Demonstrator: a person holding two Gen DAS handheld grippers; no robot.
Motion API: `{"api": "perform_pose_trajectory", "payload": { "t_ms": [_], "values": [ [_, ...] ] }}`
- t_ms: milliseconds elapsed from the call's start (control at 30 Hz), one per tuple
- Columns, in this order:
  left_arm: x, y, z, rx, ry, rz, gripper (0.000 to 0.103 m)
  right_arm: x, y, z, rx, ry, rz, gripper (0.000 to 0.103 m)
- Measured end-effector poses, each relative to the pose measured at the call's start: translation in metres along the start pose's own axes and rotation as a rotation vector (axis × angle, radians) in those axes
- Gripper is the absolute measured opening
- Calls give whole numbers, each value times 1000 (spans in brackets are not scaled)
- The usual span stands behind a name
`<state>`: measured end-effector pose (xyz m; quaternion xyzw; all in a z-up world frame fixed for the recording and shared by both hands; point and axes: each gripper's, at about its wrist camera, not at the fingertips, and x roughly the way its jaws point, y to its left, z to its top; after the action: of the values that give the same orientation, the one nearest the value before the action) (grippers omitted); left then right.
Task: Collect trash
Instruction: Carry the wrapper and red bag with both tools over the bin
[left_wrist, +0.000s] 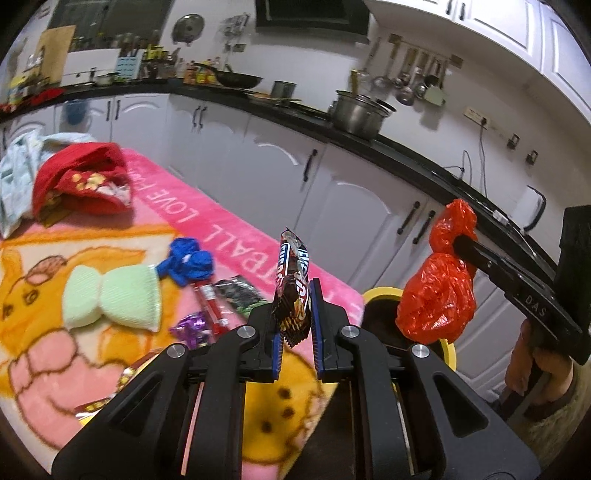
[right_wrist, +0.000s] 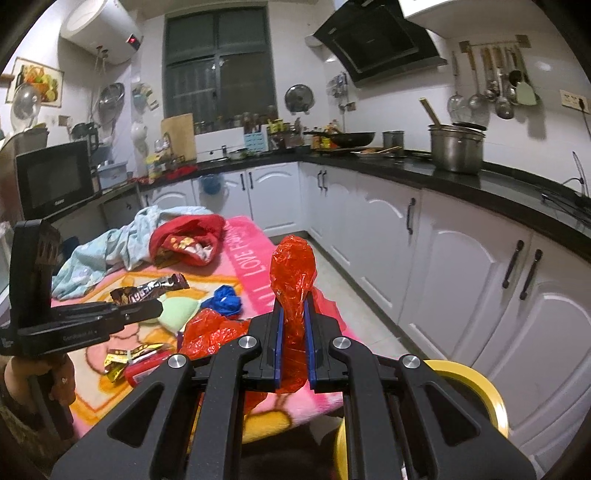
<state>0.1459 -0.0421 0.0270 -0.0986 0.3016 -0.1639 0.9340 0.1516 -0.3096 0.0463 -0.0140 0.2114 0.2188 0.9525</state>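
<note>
Left gripper (left_wrist: 295, 314), frame centre, pinches a brown snack wrapper (left_wrist: 291, 284), lettering unreadable. Right gripper (right_wrist: 293, 332) clamps a red plastic bag (right_wrist: 291, 273). Pink blanket (left_wrist: 229, 229) reads "LOVE". Yellow bin (left_wrist: 380, 295) lower right.

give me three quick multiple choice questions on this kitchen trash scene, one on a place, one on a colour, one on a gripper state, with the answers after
1. Where is the yellow-rimmed bin?
A. on the counter
B. past the blanket's edge, below the grippers
C. on the blanket

2. What colour is the plastic bag in the right gripper?
A. red
B. blue
C. green

3. What is the left gripper doing?
A. open and empty
B. shut on nothing
C. shut on the snack wrapper

Answers:
1 B, its rim shows beyond the pink blanket.
2 A, red film sits between the pads.
3 C, the wrapper stands pinched between the fingers.
</note>
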Motion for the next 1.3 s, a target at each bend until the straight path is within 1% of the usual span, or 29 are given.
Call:
{"api": "perform_pose_trajectory", "payload": {
  "t_ms": [367, 733, 967, 1300],
  "values": [
    [23, -42, 2, 65, 21, -60, 8, -23, -40, -5, 39, -40, -92, 9],
    [51, -80, -5, 123, 70, -109, 8, -44, -88, -16, 93, -56, -186, 9],
    [70, -109, -11, 172, 102, -136, 8, -54, -112, -29, 95, -43, -251, 9],
    [107, -148, -33, 237, 184, -187, 8, -52, -142, -58, 107, 28, -315, 9]
  ]
}}
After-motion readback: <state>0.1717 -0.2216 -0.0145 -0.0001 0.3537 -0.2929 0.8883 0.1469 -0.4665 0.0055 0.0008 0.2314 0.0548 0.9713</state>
